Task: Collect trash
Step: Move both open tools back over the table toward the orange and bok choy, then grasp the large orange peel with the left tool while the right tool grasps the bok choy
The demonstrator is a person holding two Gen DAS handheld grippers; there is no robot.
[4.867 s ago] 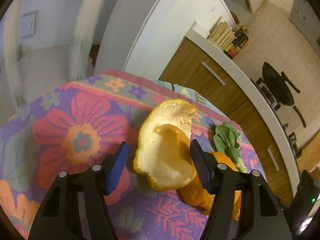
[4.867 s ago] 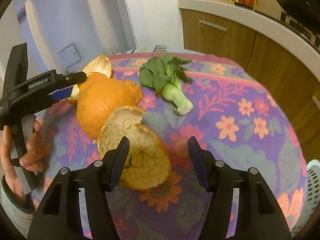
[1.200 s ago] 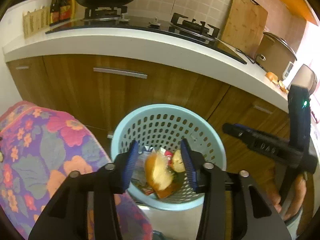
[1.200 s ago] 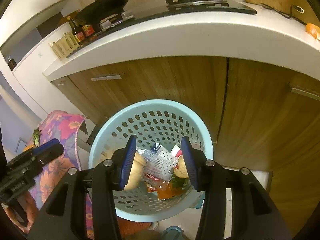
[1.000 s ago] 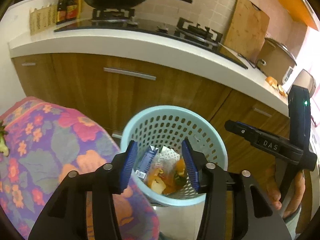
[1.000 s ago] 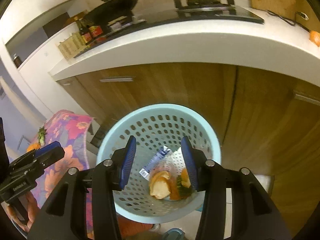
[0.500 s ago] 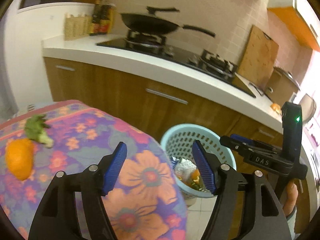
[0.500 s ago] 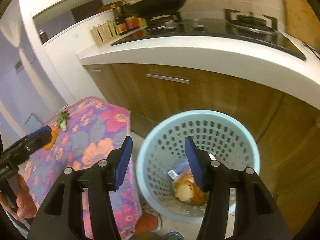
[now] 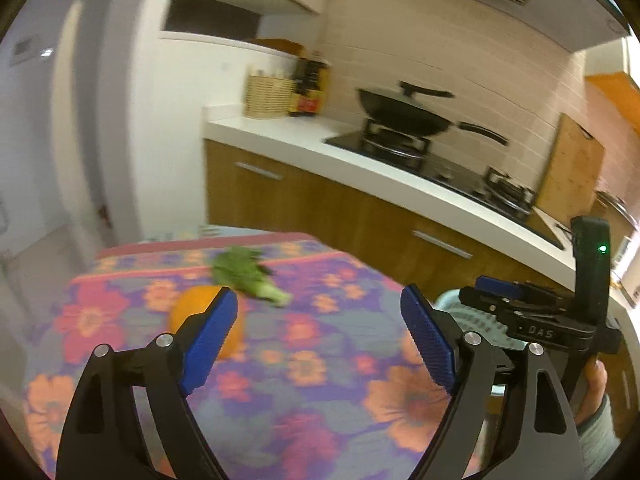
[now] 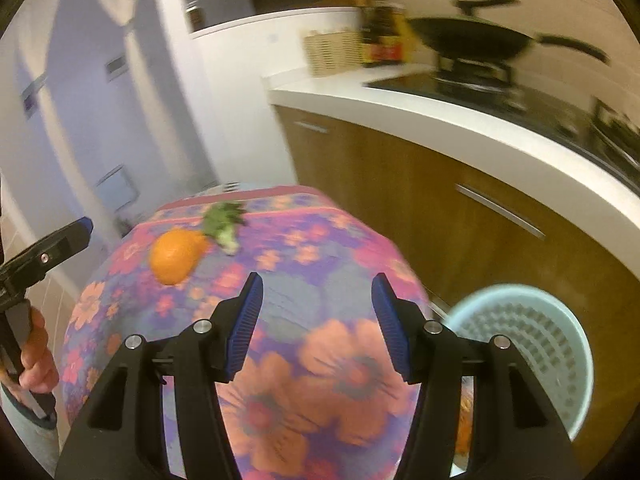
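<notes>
1. Orange peel (image 10: 175, 255) lies on the floral tablecloth (image 10: 280, 272), touching or just beside a green vegetable scrap (image 10: 224, 224) near the table's far edge; these two look like the trash left to collect.

2. Both tools hang above the near part of the table, aimed toward those scraps. The left gripper (image 9: 318, 344) has its blue pads spread wide with nothing between them, and the right gripper (image 10: 316, 322) is likewise wide and empty, a sensible stance for a fresh pick.

3. In the left wrist view the peel sits partly behind the left finger (image 9: 208, 332), with the vegetable scrap beyond it, so the left tool seems better lined up for the peel.

4. The pale blue perforated basket (image 10: 532, 336) stands on the floor just beside the table, against the wooden cabinets (image 10: 440, 200), close enough that a short swing would drop a piece in. Some orange material shows low inside it, behind the right finger.

5. Motion blur softens both views, so finer contact between peel and vegetable cannot be judged.
</notes>
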